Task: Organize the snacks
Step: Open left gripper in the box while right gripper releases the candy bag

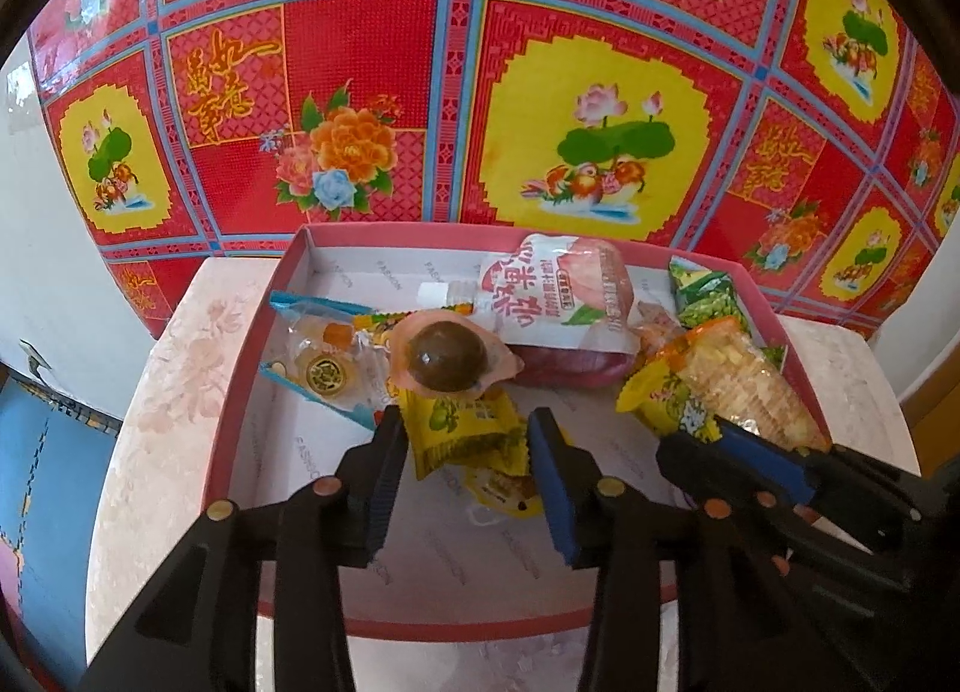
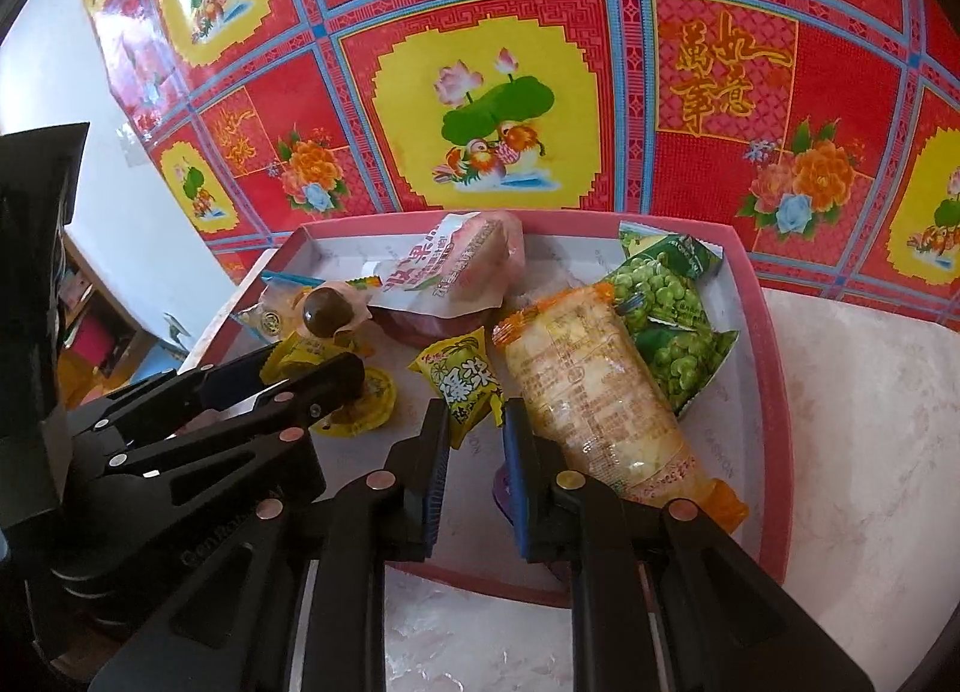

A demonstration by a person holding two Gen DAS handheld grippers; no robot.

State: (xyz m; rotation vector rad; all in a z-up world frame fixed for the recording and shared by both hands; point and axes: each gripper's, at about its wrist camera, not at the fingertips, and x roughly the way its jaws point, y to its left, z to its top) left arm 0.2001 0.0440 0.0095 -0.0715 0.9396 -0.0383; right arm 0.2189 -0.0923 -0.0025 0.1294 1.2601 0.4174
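Currently both tools sit inside the pink-rimmed box (image 1: 240,368), which rests on a pale marbled tabletop (image 1: 168,392) in front of a red patterned cloth (image 1: 372,50); the snacks all lie in the box, loosely heaped toward its far side; left tool (image 1: 468,440) has its jaws apart, straddling a small yellow packet (image 1: 462,428), pads close on either side but whether they touch it I cannot tell; right tool (image 2: 477,428) also has jaws apart, narrowly, with a yellow candy packet (image 2: 459,386) just beyond its tips and a long cracker sleeve (image 2: 594,392) right against its right finger; a green pea bag (image 2: 666,320) lies beside the sleeve; a brown ball in pink wrap (image 1: 444,359) sits just behind the left tool's packet

Risks, as judged: closing the left tool may pinch only slack wrapper, so the packet slips or rotates; the round ball could get nudged and roll; the right finger may drag the cracker sleeve and crush its contents; the two tools work close together in one box, so a collision or shoving the light box across the tabletop seems plausible
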